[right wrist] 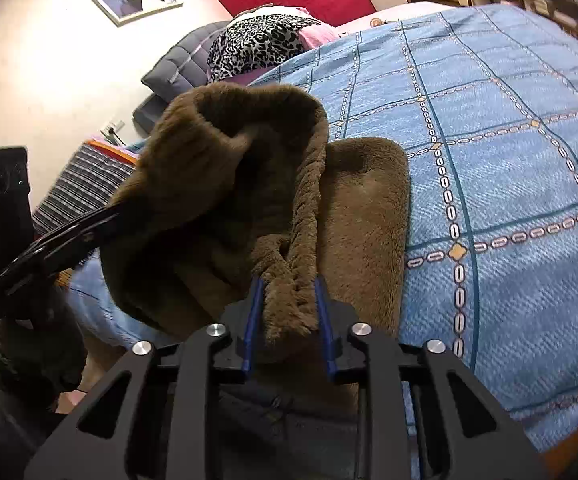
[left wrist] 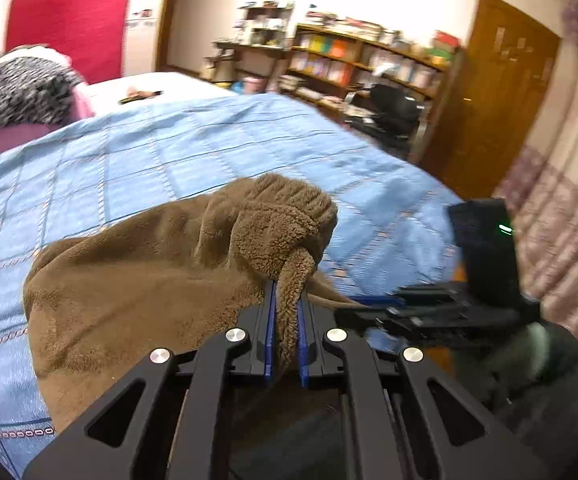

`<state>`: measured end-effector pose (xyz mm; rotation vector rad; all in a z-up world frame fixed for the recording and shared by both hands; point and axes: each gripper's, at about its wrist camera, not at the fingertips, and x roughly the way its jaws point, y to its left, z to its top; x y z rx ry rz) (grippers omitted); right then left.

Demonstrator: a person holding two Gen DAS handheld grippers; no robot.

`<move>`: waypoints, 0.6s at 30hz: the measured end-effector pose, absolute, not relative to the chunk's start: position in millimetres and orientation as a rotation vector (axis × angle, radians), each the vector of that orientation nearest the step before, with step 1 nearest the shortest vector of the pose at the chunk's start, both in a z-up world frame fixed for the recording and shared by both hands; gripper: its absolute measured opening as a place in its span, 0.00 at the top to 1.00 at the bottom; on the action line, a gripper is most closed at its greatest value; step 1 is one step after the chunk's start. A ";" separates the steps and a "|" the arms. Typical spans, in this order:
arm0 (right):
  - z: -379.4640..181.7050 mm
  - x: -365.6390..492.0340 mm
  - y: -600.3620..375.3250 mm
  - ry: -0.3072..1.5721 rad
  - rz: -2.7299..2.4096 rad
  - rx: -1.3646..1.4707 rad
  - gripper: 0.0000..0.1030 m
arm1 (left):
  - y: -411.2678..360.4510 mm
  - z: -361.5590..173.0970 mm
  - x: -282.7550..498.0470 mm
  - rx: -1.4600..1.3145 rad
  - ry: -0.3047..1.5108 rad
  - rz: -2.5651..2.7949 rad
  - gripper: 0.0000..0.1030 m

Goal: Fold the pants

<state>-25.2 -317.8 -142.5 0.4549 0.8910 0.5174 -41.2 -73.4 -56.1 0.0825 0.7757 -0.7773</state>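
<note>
Over the bed [right wrist: 509, 160], I've both jaws clamped on the pants [left wrist: 137, 264]: soft, limp fleece, light; grip bunched edges.

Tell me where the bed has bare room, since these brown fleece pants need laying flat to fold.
The blue quilt lies bare right of the pants and beyond them. It is crowded at the head, by the leopard-print fabric.
</note>
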 end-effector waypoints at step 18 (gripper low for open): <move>-118.8 7.4 -315.6 0.828 0.582 0.614 0.53 | -83.6 -127.8 -49.7 0.126 0.918 -0.819 0.92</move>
